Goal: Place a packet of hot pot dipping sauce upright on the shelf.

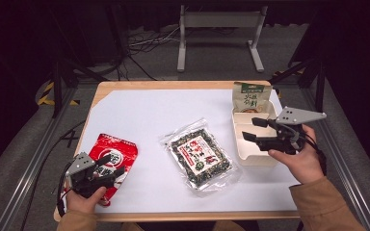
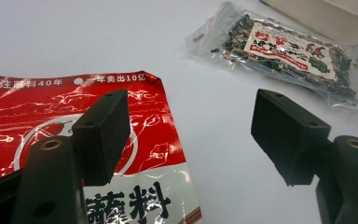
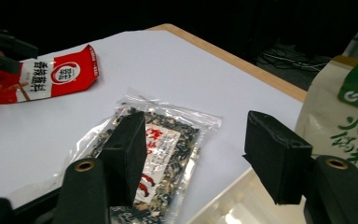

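High view is showing me my right gripper (image 1: pixel 249 129) hanging released over the cream divided plastic tray (image 1: pixel 250 156); my left gripper (image 1: pixel 112 165), also released, is hovering over the red foil sachet (image 2: pixel 51 107) reading "年卖出10亿" on the desk (image 1: pixel 139 113).

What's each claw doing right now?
Left claw: open, empty, above the red packet.
Right claw: open, empty, over the tray.

Red packet (image 1: pixel 112 159), lower left of frame: white circle logo, white band with black characters. Clear pouch (image 1: pixel 201 156), centre: dark speckled contents, white-red label. Cream tray (image 1: pixel 248 137), right. Beige packet (image 1: pixel 251 97), upper right: green top, dark lettering. White sheet (image 1: pixel 144 115) on tan table (image 1: pixel 125 85).
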A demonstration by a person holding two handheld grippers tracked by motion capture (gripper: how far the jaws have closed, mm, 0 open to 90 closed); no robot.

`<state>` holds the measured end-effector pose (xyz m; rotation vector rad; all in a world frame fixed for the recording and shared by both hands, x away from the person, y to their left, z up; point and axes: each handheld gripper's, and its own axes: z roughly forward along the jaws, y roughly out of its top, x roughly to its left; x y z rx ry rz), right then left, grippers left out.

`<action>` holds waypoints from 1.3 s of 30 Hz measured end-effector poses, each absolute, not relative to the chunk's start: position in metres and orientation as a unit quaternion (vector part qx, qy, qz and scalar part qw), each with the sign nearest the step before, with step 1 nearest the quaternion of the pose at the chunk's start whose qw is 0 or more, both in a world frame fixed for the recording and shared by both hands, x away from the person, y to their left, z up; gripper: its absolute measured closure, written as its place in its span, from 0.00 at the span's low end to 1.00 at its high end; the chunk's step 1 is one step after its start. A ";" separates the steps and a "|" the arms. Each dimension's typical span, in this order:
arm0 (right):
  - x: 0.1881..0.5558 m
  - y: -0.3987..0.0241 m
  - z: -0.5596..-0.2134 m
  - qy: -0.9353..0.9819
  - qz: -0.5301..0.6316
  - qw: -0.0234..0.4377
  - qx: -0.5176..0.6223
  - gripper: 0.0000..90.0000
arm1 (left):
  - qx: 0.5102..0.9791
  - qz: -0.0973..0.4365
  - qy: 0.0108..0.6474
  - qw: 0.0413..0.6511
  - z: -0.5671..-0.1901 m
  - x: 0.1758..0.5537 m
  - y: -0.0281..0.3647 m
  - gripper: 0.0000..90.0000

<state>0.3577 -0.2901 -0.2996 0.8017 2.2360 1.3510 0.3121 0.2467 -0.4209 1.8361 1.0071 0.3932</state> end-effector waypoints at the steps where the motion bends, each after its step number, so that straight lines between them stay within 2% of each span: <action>1: 0.355 -0.290 -0.304 0.799 0.489 0.198 0.289 0.44 | 0.753 0.159 0.415 0.486 -0.421 0.312 0.246 0.32; 15: 0.349 -0.270 -0.355 0.799 0.493 0.178 0.293 0.44 | 0.768 0.168 0.395 0.476 -0.419 0.309 0.241 0.32; 27: 0.348 -0.262 -0.359 0.811 0.483 0.164 0.285 0.47 | 0.800 0.187 0.353 0.448 -0.415 0.307 0.234 0.31; 34: 0.344 -0.258 -0.359 0.822 0.476 0.164 0.265 0.57 | 0.813 0.159 0.354 0.435 -0.412 0.312 0.236 0.32; 39: 0.342 -0.258 -0.358 0.826 0.474 0.166 0.254 0.57 | 0.830 0.134 0.355 0.409 -0.401 0.320 0.236 0.35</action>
